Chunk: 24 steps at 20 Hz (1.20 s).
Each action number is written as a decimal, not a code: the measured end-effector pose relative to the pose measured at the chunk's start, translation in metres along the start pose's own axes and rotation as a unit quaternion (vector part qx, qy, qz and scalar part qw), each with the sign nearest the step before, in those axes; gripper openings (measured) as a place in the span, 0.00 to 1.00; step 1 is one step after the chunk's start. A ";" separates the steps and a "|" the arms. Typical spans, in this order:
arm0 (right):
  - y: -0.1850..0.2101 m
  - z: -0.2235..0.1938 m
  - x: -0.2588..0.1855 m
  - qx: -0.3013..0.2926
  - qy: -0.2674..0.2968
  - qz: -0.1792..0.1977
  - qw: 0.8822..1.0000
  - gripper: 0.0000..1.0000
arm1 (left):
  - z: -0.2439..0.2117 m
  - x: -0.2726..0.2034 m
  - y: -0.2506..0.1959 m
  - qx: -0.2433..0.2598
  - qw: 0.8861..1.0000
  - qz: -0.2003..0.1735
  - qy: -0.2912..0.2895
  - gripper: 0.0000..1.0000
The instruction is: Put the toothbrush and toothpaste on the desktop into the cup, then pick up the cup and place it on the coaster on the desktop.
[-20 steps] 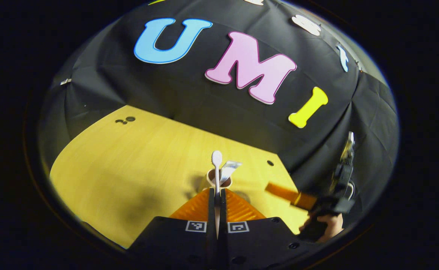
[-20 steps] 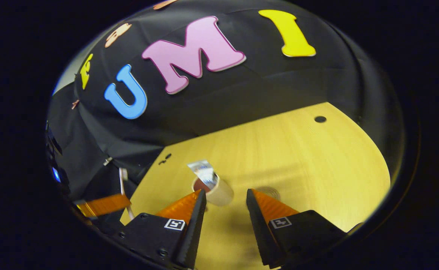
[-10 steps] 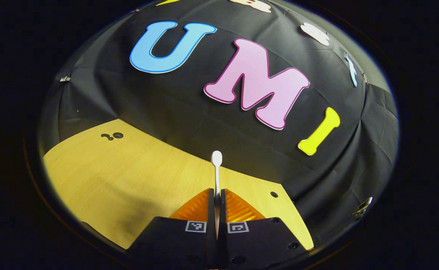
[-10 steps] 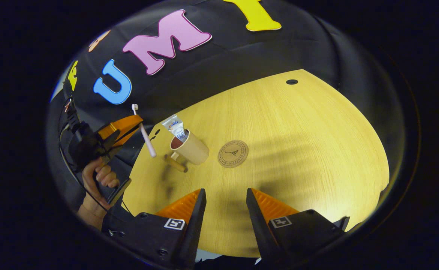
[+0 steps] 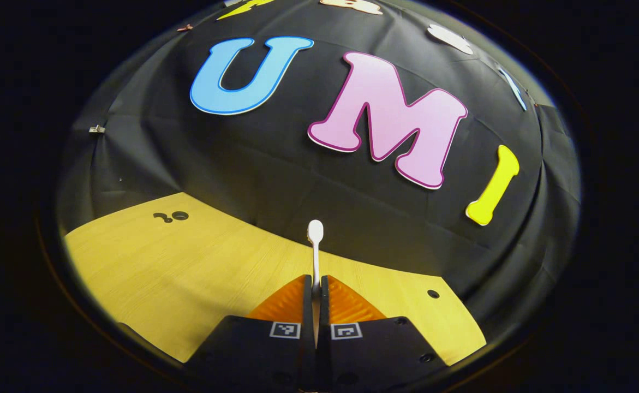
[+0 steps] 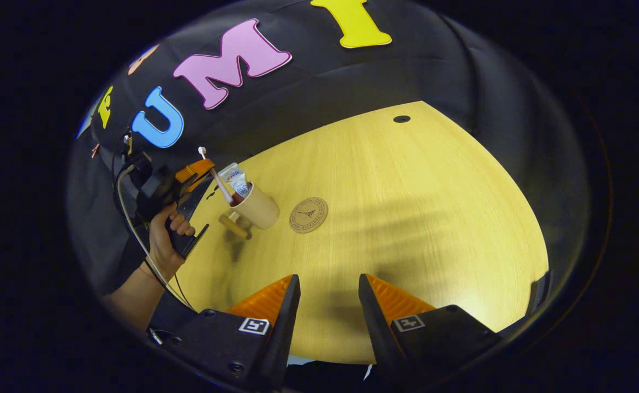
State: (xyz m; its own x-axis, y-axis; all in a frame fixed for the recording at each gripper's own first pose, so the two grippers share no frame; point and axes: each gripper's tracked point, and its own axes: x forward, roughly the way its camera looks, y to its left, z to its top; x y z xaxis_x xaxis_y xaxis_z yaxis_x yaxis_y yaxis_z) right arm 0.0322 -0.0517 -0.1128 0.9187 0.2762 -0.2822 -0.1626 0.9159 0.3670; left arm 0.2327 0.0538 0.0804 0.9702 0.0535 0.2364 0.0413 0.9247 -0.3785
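Toothbrush (image 6: 216,178), clenched head-up in my left gripper (image 5: 315,284), slants into the cup (image 6: 256,207) at ten o'clock of my spread right gripper (image 6: 324,305), joining the toothpaste (image 6: 237,180).

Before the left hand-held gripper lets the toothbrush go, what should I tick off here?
1. Left hand-held gripper clamped on the white plastic toothbrush: ok.
2. Toothbrush's lower end at the rim of the beige paper cup, seen from the right gripper view: ok; how deep, cannot tell.
3. White toothpaste tube in the cup: ok.
4. Cup upright on the wooden desktop: ok.
5. Round brown coaster bare, beside the cup: ok.
6. Right hand-held gripper open, apart from the cup: ok.
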 end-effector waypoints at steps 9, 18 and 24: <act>-0.034 -0.005 -0.013 -0.005 0.003 -0.025 1.000 0.67 | -0.034 0.009 0.001 0.028 1.000 0.002 0.014 0.06; -0.036 0.002 -0.017 0.002 -0.006 -0.025 1.000 0.66 | -0.047 -0.013 0.002 0.016 0.999 0.001 0.040 0.18; -0.019 0.004 -0.017 0.000 -0.010 -0.010 1.000 0.67 | -0.056 -0.048 0.006 0.043 0.995 0.002 0.092 0.71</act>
State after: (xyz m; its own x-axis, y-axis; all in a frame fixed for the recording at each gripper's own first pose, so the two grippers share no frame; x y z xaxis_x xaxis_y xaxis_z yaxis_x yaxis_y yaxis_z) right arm 0.0210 -0.0754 -0.1114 0.9288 0.2516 -0.2721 -0.1438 0.9214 0.3611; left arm 0.1994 0.0359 0.0164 0.9979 -0.0055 0.0639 0.0245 0.9535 -0.3002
